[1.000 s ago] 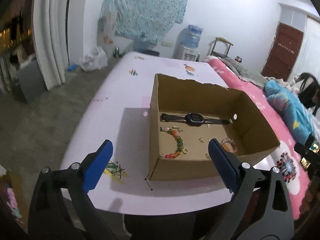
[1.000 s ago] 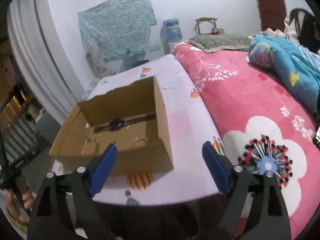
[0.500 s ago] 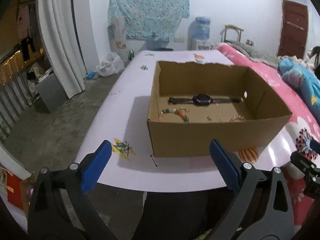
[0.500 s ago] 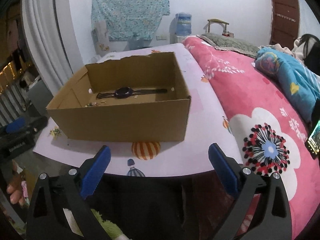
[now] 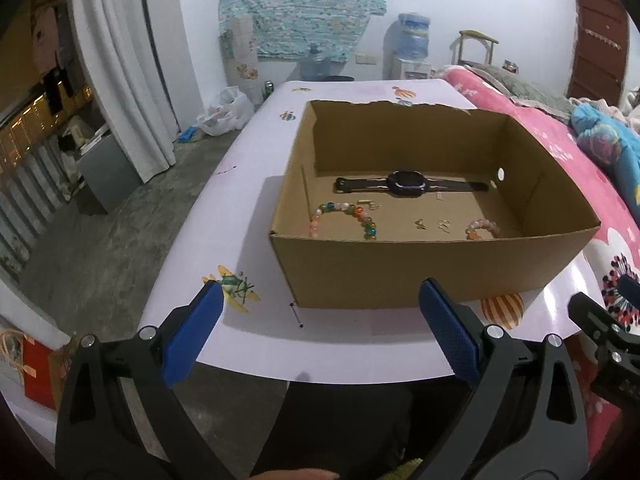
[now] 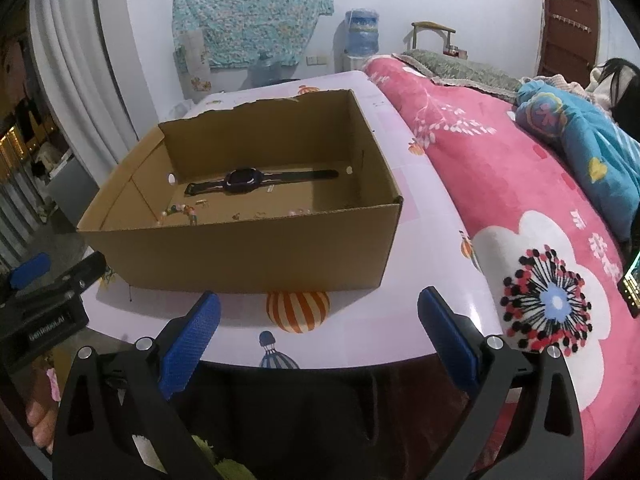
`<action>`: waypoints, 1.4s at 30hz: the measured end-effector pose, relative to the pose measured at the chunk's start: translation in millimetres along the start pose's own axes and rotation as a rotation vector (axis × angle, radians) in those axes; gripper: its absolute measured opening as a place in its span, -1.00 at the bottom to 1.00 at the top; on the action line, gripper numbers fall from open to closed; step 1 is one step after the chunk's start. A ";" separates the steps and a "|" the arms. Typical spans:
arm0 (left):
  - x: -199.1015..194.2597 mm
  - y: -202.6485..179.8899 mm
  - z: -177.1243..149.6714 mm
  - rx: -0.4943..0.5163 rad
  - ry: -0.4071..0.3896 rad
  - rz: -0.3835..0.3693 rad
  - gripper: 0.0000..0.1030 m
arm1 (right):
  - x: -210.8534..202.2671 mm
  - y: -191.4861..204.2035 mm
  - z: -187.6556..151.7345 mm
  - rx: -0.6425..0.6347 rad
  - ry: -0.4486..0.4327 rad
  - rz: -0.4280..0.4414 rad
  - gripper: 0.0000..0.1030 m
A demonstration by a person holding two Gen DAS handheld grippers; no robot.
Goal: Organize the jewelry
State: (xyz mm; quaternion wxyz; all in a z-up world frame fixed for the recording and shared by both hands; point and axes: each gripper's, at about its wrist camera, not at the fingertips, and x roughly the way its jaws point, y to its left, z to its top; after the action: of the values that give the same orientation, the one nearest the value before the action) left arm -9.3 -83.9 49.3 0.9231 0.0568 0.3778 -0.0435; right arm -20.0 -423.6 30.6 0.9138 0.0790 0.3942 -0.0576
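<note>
An open cardboard box [image 5: 420,272] [image 6: 256,252] stands on the pale table. Inside lie a black watch [image 5: 408,184] [image 6: 244,179] along the back, a multicoloured bead bracelet [image 5: 352,216] at the left, a pink bead bracelet [image 5: 482,227] at the right, and small gold pieces [image 5: 432,224] between them. My left gripper [image 5: 320,332] is open and empty, held before the table's near edge, short of the box. My right gripper [image 6: 320,336] is open and empty, also before the near edge, to the right of the left one.
The table [image 5: 240,184] has a printed cloth. A bed with a pink floral blanket [image 6: 520,208] runs along its right side. Concrete floor, a white curtain [image 5: 120,80] and a water dispenser [image 5: 408,48] lie to the left and behind.
Both grippers have drawn back and lowered from above the box to the table's near edge. Both stayed open. The box and jewelry have not moved.
</note>
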 end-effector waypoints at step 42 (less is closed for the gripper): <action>1.7 -13.5 1.2 0.014 0.033 -0.017 0.84 | 2.3 -2.0 8.5 0.014 -0.001 0.021 0.87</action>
State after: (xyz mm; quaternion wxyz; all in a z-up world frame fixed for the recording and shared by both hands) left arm -8.8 -97.5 48.0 0.9159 0.0607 0.3933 -0.0529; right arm -12.7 -427.3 34.5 0.9141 0.0894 0.3923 -0.0506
